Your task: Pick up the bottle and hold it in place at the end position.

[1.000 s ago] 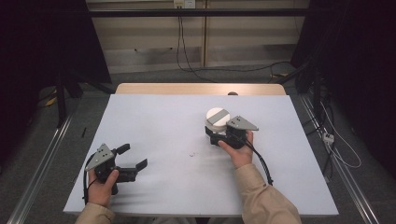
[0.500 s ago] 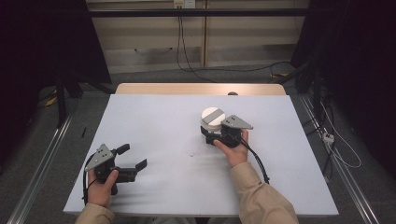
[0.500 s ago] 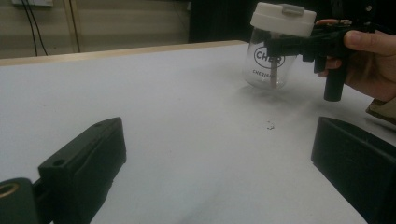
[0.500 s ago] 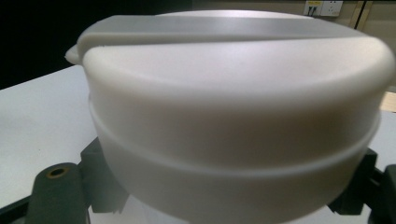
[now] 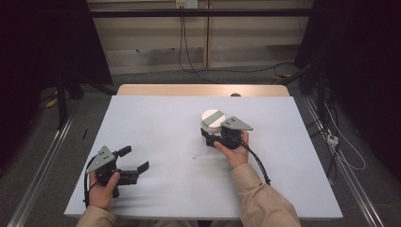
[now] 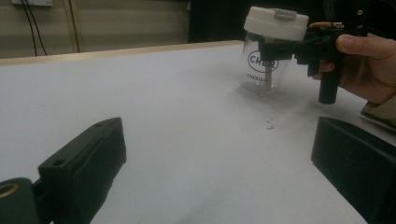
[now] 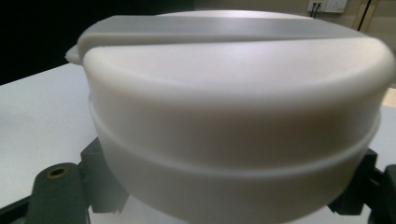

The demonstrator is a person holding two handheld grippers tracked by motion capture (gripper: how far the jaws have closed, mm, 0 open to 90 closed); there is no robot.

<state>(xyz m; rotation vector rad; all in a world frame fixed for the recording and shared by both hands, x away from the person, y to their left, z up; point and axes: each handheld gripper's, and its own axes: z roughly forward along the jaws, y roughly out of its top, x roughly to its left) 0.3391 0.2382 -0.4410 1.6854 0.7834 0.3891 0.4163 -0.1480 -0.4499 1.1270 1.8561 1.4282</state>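
The right gripper (image 5: 213, 134), clamped on the clear glass jar with a white lid (image 6: 272, 51), has slid it slightly left across the white table (image 5: 156, 123); the carry continues. The left gripper (image 5: 136, 161) rests open, well apart.

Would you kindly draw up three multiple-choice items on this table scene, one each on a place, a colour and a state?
1. Where does the clear glass jar stand?
A. on the white table
B. on the floor
C. on a shelf

2. What colour is the jar's round plastic lid?
A. red
B. white with a grey bar
C. black

3. How does the left gripper stand?
A. shut on the jar
B. shut on nothing
C. open, apart from the jar

Answers: 1 A, its base rests on the tabletop; 2 B, as the right gripper view shows close up; 3 C, its jaws are spread, nothing between them.
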